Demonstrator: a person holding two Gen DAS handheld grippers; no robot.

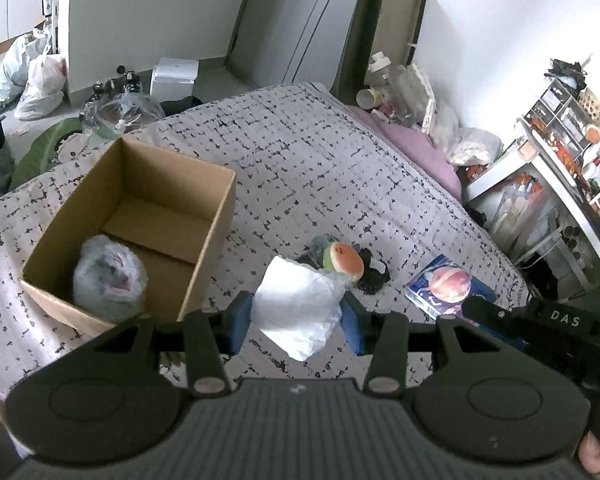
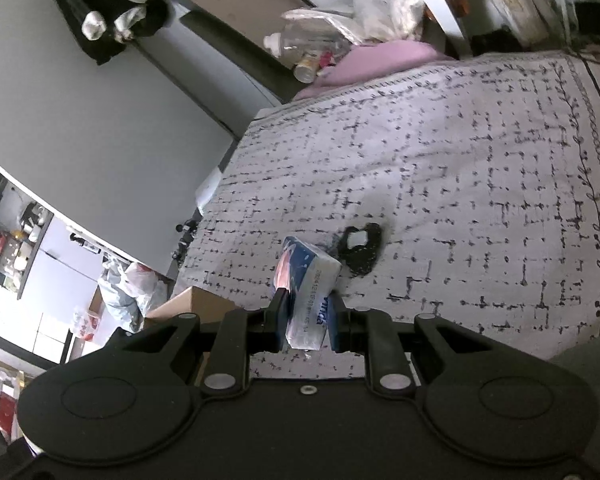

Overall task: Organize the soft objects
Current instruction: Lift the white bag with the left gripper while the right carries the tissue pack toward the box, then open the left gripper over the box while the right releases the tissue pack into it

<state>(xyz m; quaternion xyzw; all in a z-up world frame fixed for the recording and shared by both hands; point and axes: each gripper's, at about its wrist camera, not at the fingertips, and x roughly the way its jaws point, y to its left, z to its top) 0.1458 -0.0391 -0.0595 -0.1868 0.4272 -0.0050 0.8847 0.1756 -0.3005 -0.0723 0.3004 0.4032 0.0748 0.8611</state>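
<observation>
My left tongs are clenched on a white plastic bag, lifted clear of the bedspread; my right tongs pinch a tissue pack. I should carry each over the cardboard box rim, lower inside beside the grey bundle, then let go. The plush toy waits farther out.

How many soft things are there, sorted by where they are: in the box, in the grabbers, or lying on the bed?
In the brown cardboard box: 1, a grey plush toy
Held in grippers: 2, a white plastic pouch, a blue tissue pack
On the patterned bedspread: 2, a watermelon-slice plush, a black knit piece
Total: 5
</observation>
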